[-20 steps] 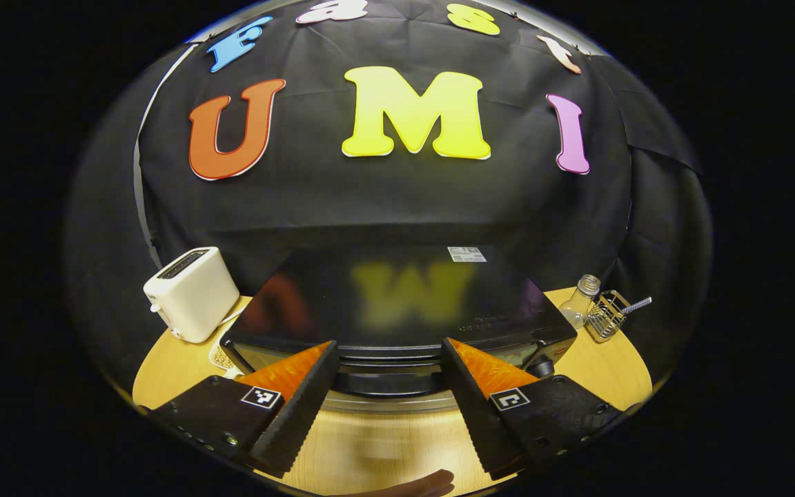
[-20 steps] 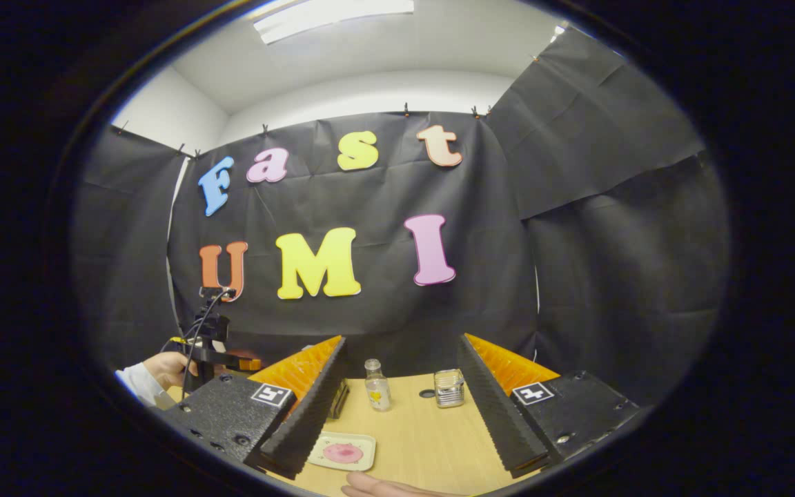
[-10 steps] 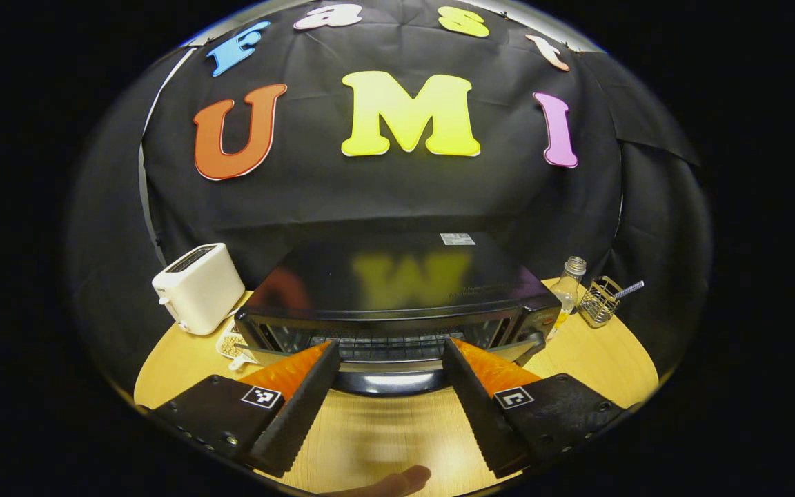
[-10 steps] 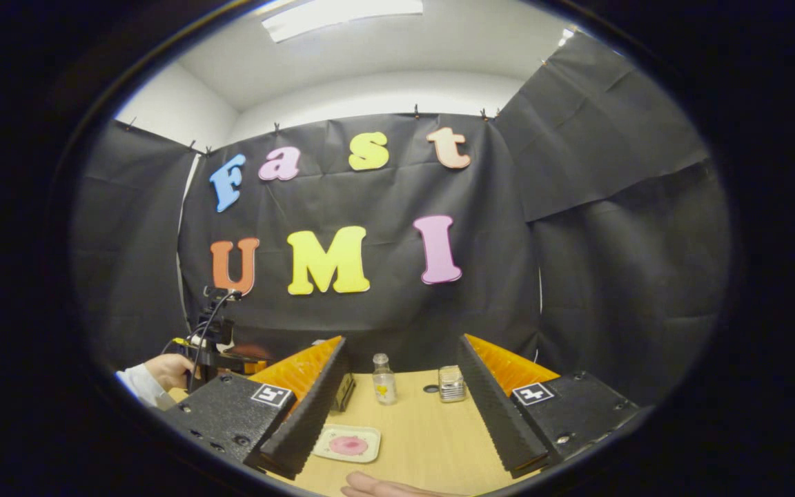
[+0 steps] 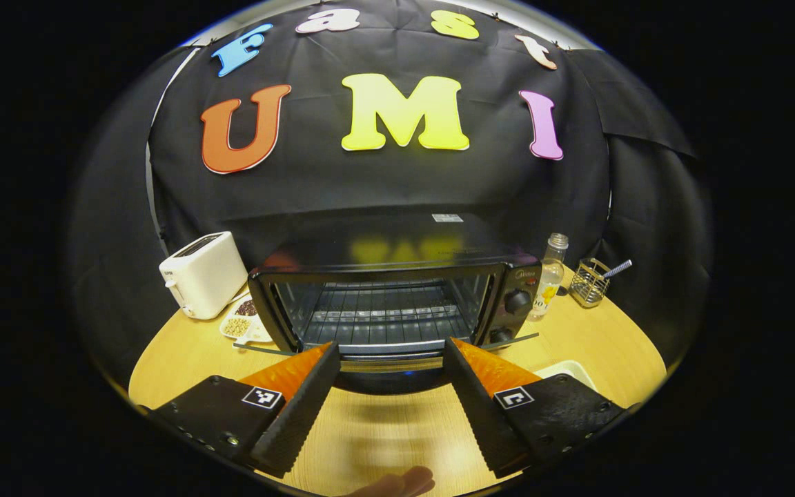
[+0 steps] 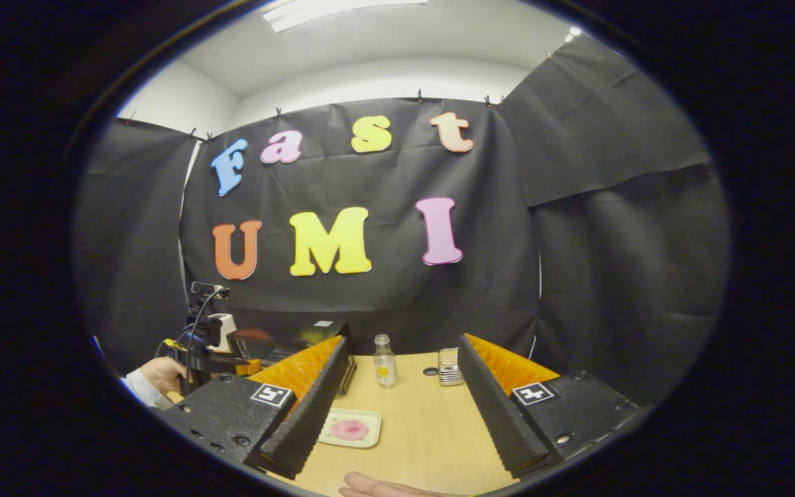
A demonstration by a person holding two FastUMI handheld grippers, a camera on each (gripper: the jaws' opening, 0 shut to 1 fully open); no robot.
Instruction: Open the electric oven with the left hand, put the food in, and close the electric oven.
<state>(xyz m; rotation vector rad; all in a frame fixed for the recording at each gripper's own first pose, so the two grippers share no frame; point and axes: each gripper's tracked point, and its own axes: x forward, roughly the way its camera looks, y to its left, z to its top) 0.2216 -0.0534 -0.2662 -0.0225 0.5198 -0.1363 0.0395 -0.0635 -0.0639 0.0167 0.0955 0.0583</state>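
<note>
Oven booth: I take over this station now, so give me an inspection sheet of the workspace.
Surface: round wooden table, bare in front.
Job's things: black oven, door down, wire rack bare; pink food on a pale tray on the table.
Clutter: white toaster, dish of beans, glass bottle, wire basket.
Grippers: left gripper open, facing the oven; right gripper open, above the tray.
Cables: black lead on the far gripper's camera.
Surroundings: black cloth walls, white ceiling with a light panel.
</note>
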